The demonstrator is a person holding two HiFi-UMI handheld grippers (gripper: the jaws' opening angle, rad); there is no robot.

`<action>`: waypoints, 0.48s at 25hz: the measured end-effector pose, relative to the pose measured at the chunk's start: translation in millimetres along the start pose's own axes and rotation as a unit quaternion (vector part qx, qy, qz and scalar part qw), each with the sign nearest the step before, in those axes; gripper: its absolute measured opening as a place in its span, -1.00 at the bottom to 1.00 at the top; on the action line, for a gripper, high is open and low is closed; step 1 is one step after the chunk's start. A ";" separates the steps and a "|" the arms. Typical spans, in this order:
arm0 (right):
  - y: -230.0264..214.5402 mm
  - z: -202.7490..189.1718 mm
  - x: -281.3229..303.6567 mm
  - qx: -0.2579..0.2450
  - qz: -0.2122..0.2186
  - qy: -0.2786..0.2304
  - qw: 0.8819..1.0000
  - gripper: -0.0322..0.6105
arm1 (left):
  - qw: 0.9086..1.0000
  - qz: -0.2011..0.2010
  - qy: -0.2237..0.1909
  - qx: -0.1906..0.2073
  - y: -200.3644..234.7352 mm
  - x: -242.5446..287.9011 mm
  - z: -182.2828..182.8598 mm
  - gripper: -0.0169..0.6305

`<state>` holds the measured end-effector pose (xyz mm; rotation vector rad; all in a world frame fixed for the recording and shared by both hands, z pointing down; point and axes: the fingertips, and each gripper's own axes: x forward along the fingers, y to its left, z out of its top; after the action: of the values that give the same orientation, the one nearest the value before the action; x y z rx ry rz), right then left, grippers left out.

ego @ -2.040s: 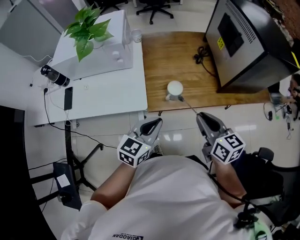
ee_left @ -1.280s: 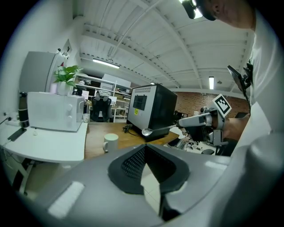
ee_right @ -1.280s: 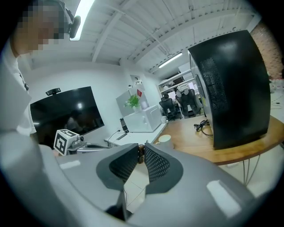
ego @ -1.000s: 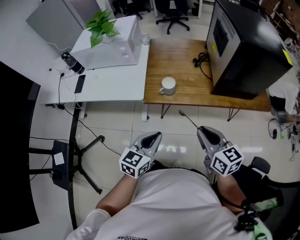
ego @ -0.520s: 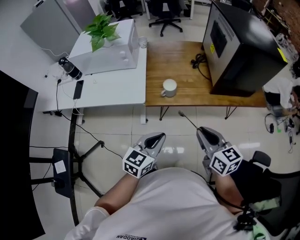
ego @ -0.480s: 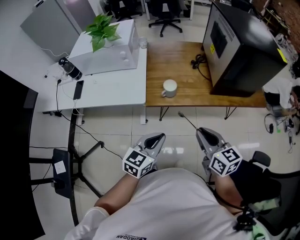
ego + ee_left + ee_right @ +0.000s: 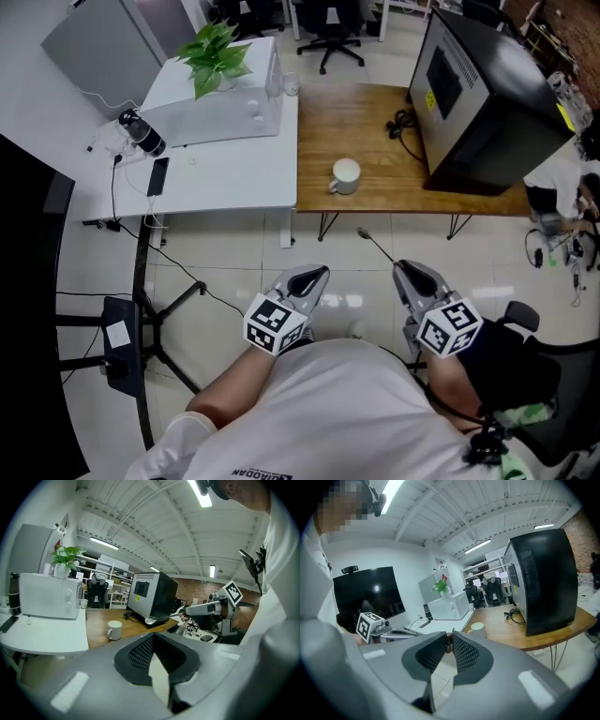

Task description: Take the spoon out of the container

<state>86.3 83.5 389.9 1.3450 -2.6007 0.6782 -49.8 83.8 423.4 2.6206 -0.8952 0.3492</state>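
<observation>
**Spoon clear of mug, held in right tool**

A black cabinet (image 7: 487,94) occupied the right end of the wooden bench (image 7: 366,131). A white mug (image 7: 346,175) stood upright near the bench's front edge, handle to the left, its inside showing plain white. The spoon (image 7: 375,246) was outside it, over the floor in front of the bench. The right tool (image 7: 406,270) clamped it by the handle end. Its long axis ran away from the person, bowl toward the mug. The left tool (image 7: 314,275) was closed and empty.

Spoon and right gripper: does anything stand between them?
Nothing visible does. The right gripper is shut on the spoon handle; the spoon hangs over the floor, apart from the mug.
</observation>
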 end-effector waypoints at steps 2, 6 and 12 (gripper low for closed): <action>2.0 1.3 0.8 -0.001 0.001 -0.001 1.000 -0.75 | 1.000 0.001 0.001 -0.001 2.0 -2.1 -2.0 -0.93; 6.0 -0.8 1.4 0.001 0.001 0.000 1.000 -0.74 | 1.000 0.002 0.000 -0.002 3.2 -6.1 -3.3 -0.93; 9.3 -1.6 1.9 -0.001 0.005 0.000 1.000 -0.75 | 1.000 0.005 -0.001 -0.001 3.8 -7.7 -3.0 -0.93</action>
<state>77.6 87.5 388.8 1.3331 -2.6095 0.6768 -58.5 86.4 424.4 2.6170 -0.9086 0.3475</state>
